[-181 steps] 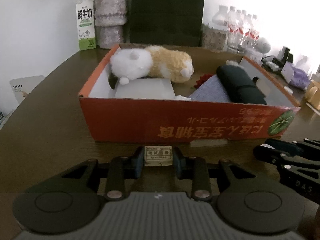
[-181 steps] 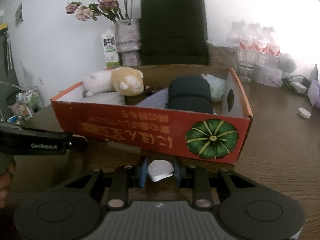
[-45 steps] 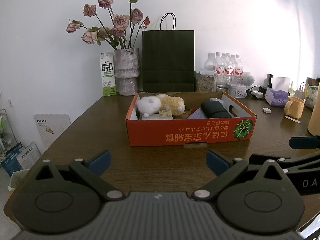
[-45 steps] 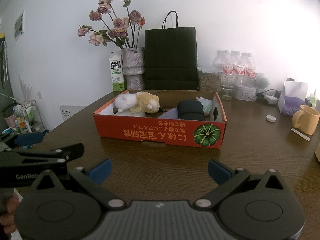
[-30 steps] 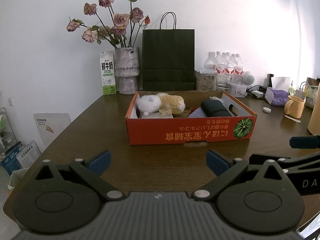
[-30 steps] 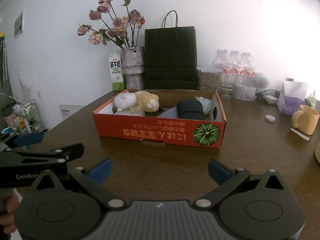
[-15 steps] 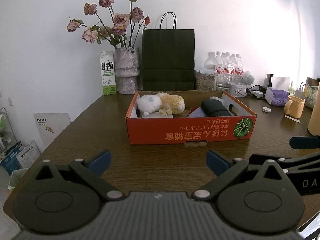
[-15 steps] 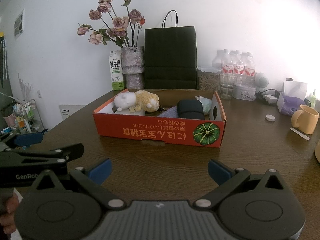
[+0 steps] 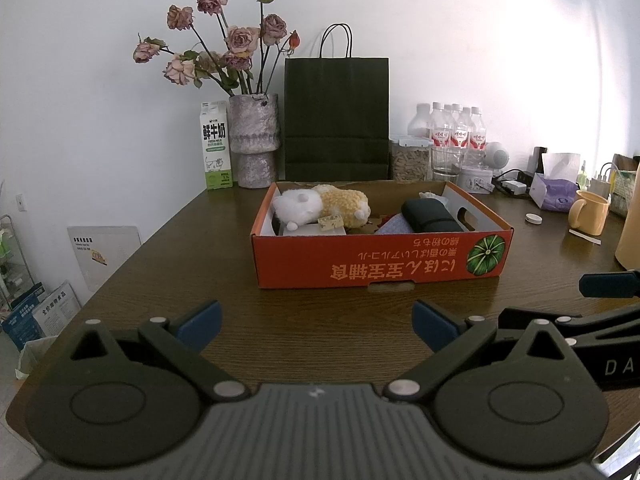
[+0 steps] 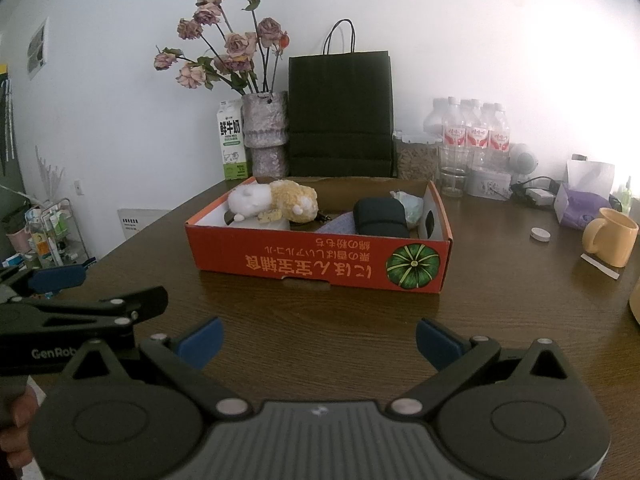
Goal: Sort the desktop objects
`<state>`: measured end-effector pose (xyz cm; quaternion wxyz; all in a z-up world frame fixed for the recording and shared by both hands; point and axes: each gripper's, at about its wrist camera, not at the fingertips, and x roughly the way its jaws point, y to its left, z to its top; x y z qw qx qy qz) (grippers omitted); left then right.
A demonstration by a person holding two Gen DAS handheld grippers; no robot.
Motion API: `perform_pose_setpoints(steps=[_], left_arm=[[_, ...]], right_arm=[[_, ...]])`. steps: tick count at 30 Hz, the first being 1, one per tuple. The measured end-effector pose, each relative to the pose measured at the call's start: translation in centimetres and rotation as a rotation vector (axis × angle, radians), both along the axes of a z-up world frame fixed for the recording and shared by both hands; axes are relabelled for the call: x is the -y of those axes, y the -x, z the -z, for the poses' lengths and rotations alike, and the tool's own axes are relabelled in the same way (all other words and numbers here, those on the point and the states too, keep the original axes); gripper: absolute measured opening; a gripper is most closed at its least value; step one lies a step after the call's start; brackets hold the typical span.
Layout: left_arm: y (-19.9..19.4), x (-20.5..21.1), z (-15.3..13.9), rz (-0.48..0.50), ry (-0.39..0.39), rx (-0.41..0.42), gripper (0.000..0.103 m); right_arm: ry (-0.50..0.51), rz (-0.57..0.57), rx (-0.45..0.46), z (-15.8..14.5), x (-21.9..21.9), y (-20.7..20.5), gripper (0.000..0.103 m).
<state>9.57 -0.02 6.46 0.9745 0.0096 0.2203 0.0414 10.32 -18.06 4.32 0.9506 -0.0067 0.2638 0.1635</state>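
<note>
An orange cardboard box [image 9: 376, 266] [image 10: 320, 260] with a pumpkin print stands in the middle of the dark wooden table. Inside lie a white and tan plush toy [image 9: 320, 205] [image 10: 272, 199], a small beige eraser-like block [image 9: 331, 222] [image 10: 270, 215], a black pouch [image 9: 430, 216] [image 10: 380, 216], a grey cloth [image 9: 394, 225] and a pale green item [image 10: 410, 202]. My left gripper [image 9: 318, 326] is open and empty, well back from the box. My right gripper [image 10: 320, 338] is also open and empty, equally far back.
Behind the box stand a milk carton [image 9: 216, 146], a vase of dried roses [image 9: 256, 144], a black paper bag [image 9: 336, 120] and water bottles [image 9: 452, 136]. At right sit a yellow mug [image 10: 610, 236], a tissue pack [image 10: 580, 204] and a small white cap [image 10: 540, 234].
Six seconds ago both grippers were shut on small items close to the box. Those items now lie in the box; both grippers are open, pulled back, and still for the last second.
</note>
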Motion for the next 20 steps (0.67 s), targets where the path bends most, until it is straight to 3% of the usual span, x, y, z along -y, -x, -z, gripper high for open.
perform_pose_setpoints(steps=[20], left_arm=[[0.11,-0.01,0.06,0.003,-0.003,0.012,0.103]], right_arm=[[-0.001,0.003,0.004,0.16,0.23,-0.09,0.103]])
